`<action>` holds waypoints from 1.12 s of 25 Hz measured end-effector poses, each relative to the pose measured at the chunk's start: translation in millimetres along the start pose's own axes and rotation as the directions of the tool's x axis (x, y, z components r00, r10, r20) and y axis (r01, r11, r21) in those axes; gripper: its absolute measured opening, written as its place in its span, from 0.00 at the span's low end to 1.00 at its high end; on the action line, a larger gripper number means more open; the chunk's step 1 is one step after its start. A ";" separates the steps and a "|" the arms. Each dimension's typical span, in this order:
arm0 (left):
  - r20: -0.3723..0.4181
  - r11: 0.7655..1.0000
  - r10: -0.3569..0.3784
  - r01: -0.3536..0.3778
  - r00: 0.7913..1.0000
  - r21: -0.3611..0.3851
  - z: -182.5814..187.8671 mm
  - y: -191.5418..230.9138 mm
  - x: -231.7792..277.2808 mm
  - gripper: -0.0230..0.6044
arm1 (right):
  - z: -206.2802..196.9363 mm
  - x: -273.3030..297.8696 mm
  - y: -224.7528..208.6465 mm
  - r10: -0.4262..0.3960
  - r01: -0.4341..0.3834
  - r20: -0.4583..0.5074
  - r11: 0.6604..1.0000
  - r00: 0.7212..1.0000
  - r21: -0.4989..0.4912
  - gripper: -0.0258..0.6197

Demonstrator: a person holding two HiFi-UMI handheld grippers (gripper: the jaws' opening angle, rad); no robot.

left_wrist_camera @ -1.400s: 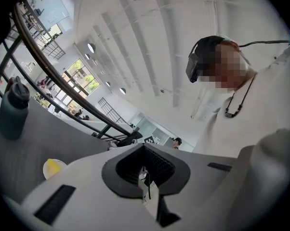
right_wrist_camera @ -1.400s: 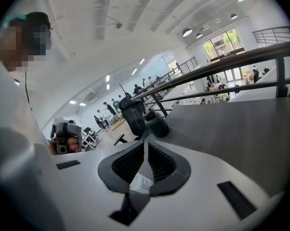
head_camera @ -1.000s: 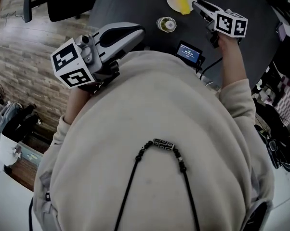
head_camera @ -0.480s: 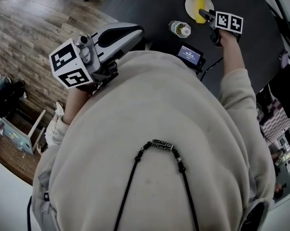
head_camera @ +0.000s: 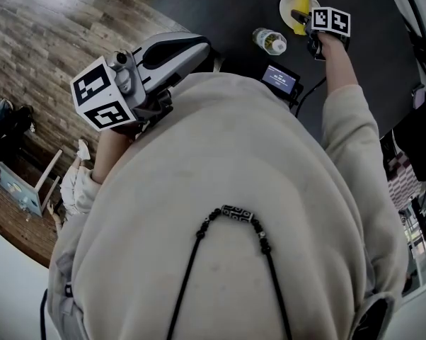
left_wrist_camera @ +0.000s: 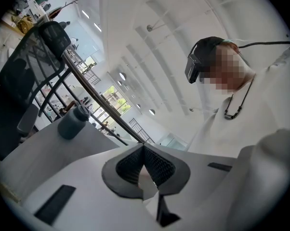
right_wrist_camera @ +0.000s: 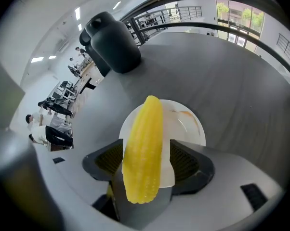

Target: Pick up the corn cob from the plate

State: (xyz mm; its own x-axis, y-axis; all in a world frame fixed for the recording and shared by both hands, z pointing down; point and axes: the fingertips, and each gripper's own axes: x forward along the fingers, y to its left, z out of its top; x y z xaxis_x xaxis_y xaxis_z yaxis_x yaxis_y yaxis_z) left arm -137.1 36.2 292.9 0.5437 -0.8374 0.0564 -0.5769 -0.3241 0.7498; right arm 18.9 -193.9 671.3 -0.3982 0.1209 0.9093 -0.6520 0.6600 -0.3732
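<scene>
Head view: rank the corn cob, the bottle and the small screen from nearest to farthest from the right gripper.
From the right gripper, whose jaws have just been opening:
1. corn cob, between the jaws, on the plate.
2. bottle, to the gripper's left.
3. small screen, lower in the picture, below the bottle.

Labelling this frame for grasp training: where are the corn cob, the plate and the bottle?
corn cob [right_wrist_camera: 142,148]: right gripper view, middle of the cob.
plate [right_wrist_camera: 181,125]: right gripper view, bare right part.
bottle [head_camera: 268,40]: head view, its body.
</scene>
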 end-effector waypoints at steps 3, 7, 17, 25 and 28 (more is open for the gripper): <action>0.005 1.000 0.007 -0.007 1.000 -0.005 1.6 2.3 -1.8 0.04 | -0.8 8.7 -1.9 -0.020 0.020 -0.038 1.000 0.999 0.001 0.49; 0.009 1.000 0.013 -0.013 1.000 -0.013 2.5 3.1 -4.7 0.04 | 2.9 14.1 2.4 -0.037 0.036 -0.059 0.999 0.998 -0.021 0.50; 0.005 1.000 0.006 -0.006 1.000 -0.021 -3.0 3.2 -1.1 0.04 | 2.2 16.3 -6.8 -0.146 0.138 -0.064 0.984 0.987 -0.116 0.46; -0.007 1.000 0.006 -0.006 1.000 -0.021 -2.9 0.2 -0.1 0.04 | 4.8 14.0 -3.4 -0.118 0.111 -0.064 0.989 0.991 -0.103 0.45; -0.013 1.000 0.001 -0.002 1.000 -0.019 -3.3 -2.0 1.8 0.04 | 4.6 12.6 -3.7 -0.119 0.112 -0.058 0.987 0.991 -0.112 0.45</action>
State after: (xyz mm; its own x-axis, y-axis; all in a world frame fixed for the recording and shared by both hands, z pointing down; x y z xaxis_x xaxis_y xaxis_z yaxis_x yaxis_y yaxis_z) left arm -133.0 36.8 293.7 0.5511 -0.8318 0.0663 -0.5662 -0.3144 0.7619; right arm 13.3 -198.3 683.3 -0.2797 0.0843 0.9564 -0.6164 0.7480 -0.2462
